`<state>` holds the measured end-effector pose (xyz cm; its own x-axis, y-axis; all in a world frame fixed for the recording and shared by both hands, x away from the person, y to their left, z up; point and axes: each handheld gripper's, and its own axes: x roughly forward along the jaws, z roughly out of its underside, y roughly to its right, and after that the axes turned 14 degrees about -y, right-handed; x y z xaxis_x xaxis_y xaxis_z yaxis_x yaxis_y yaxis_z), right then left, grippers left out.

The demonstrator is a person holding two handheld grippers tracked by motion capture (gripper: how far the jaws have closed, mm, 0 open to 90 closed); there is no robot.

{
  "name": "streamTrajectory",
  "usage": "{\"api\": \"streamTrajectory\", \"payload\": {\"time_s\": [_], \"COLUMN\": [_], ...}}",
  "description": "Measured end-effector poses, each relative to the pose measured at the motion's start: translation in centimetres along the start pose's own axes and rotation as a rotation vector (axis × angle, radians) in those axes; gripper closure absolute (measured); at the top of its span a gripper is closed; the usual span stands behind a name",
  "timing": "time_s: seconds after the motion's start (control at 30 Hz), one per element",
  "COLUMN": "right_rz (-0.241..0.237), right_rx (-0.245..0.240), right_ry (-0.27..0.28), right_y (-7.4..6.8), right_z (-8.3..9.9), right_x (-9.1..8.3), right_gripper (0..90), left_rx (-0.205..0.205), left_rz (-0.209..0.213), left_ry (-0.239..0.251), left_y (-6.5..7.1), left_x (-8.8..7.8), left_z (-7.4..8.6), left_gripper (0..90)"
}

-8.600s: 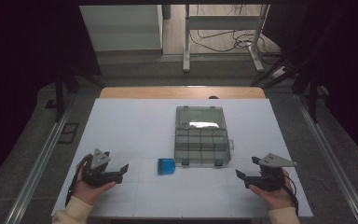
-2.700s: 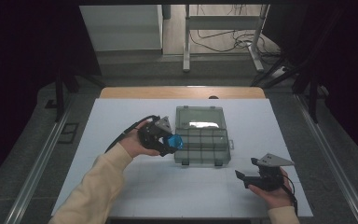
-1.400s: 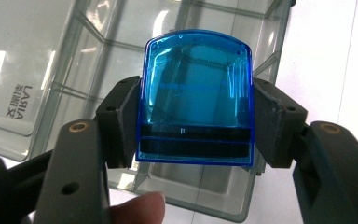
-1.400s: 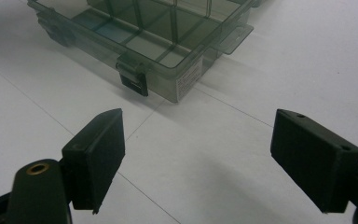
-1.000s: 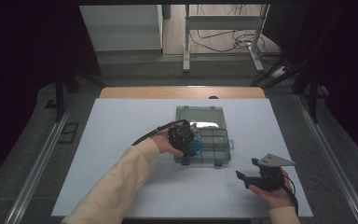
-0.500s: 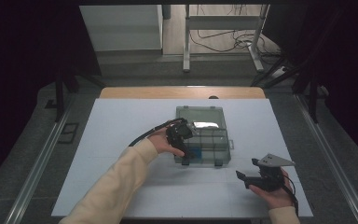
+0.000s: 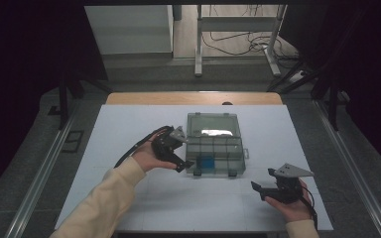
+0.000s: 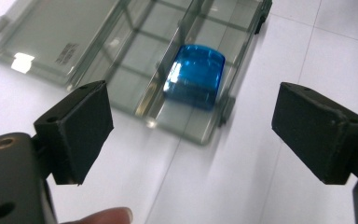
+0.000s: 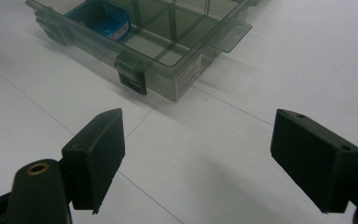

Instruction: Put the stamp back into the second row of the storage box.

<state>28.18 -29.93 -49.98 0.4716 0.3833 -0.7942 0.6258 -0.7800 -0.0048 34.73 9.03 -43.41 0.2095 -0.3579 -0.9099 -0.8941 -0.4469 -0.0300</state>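
Both tools gape empty, left tool beside the clear box holding the blue block, right tool idle on the counter.

Lab, white table, floor cables, metal frame

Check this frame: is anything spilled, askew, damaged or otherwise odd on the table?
Nothing stands out. The clear smoky plastic compartment box sits square on the white table, and the blue rounded plastic block lies inside a near compartment. The left gripper is open beside the box; the right gripper is open, apart from it.
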Motion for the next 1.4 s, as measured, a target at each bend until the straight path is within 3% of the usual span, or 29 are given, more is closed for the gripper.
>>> {"api": "streamTrajectory", "payload": {"time_s": [0.23,0.47,0.63,0.83,0.97,1.07,1.4], "right_rz": [0.002,-0.003,-0.001,0.000,-0.003,-0.007,-0.008], "right_rx": [0.001,-0.003,-0.007,-0.007,-0.010,-0.014,-0.022], "right_ry": [0.001,0.007,0.008,0.006,0.008,0.005,0.006], "right_y": [0.1,0.0,0.0,0.1,0.1,0.0,-0.1], "right_z": [0.0,0.0,-0.1,-0.1,0.0,-0.1,-0.1], "right_x": [0.0,0.0,0.0,0.1,0.1,0.2,0.2], "right_gripper": [17.5,17.5,17.5,17.4,17.5,17.4,17.5], "left_rx": [-0.108,-0.260,-0.329,-0.415,-0.450,-0.461,-0.459], "left_rz": [-0.087,-0.154,-0.165,-0.191,-0.210,-0.201,-0.204], "left_ry": [0.064,0.120,0.129,0.159,0.165,0.164,0.160], "left_y": [0.5,1.1,1.6,2.5,2.6,2.2,1.9], "left_x": [-1.9,-2.9,-2.8,-2.4,-2.0,-1.9,-1.4], "left_z": [5.1,11.5,15.2,18.4,19.7,19.9,19.7], "left_gripper": [13.8,14.2,14.3,14.2,14.3,14.3,14.2]}}
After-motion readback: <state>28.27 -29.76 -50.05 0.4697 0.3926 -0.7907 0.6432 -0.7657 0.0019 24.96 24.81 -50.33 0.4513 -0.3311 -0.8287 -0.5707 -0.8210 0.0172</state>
